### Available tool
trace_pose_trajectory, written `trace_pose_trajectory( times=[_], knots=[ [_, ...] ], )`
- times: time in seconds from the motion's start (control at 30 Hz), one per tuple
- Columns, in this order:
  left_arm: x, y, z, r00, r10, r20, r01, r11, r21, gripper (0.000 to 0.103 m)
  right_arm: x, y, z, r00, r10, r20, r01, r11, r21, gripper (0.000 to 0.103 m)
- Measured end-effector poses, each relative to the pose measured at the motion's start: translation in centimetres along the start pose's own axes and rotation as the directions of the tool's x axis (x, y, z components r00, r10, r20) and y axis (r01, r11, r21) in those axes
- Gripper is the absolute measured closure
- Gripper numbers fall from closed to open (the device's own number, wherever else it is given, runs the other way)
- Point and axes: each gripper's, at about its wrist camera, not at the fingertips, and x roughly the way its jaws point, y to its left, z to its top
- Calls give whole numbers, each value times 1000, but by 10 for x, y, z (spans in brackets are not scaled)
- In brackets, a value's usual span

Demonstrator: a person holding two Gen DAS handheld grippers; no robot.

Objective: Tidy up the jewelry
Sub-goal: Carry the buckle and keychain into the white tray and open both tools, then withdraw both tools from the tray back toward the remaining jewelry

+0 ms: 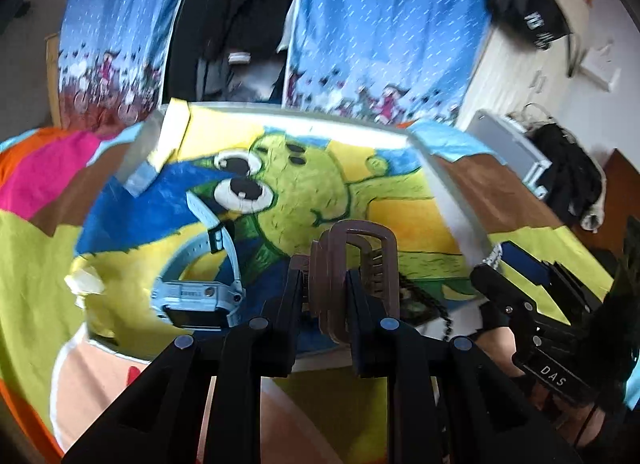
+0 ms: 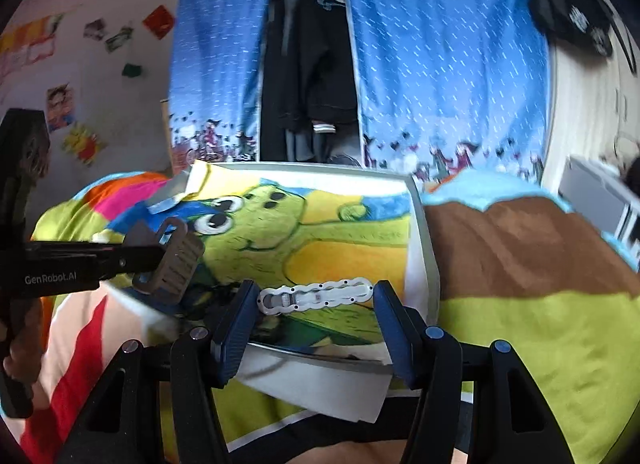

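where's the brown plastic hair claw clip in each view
Left wrist view: the brown plastic hair claw clip sits bottom centre, clamped between the left gripper fingers, above the tray.
Right wrist view: the same clip is at left, mid-height, held at the tip of the left gripper reaching in from the left edge.
Shared landmark: the green cartoon creature drawing lining the white tray.

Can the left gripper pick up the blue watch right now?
Probably not yet. The left gripper is already shut on a brown hair clip, so its fingers are full. The blue watch lies close by, uncovered, in the tray.
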Motion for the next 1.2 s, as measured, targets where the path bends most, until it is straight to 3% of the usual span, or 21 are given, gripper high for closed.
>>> trace_pose_trajectory(
  times=[0.2,0.43,0.57,0.7,0.77,0.83,0.93,0.97,1.2],
  knots=[
    [23,2,-2,997,46,-61,-46,999,3,86,23,-13,-16,999,-2,-33,3,999,32,46],
    [26,1,-3,998,45,-50,-44,999,18,83,23,-17,-18,1000,5,-23,-4,999,48,45],
    [18,0,-5,999,44,-22,-44,999,16,64,19,-18,-18,1000,-4,-22,6,999,53,40],
    [2,-3,-5,999,43,20,-43,999,14,59,7,-18,-18,1000,-11,-15,12,997,75,35],
    [-11,-6,-7,997,49,59,-50,999,12,42,-3,-19,-17,1000,-23,-4,23,996,86,26],
    [-25,-8,-9,992,53,113,-54,999,5,33,-16,-18,-16,999,-35,15,33,995,97,21],
    [-51,-12,-13,978,60,201,-60,998,-6,19,-38,-17,-13,997,-62,50,55,992,117,3],
    [-58,-13,-14,973,64,224,-63,998,-9,17,-47,-16,-12,995,-70,66,61,990,124,1],
    [-115,-23,-31,929,115,352,-130,991,19,7,-103,3,-1,986,-78,147,60,991,122,0]
  ],
)
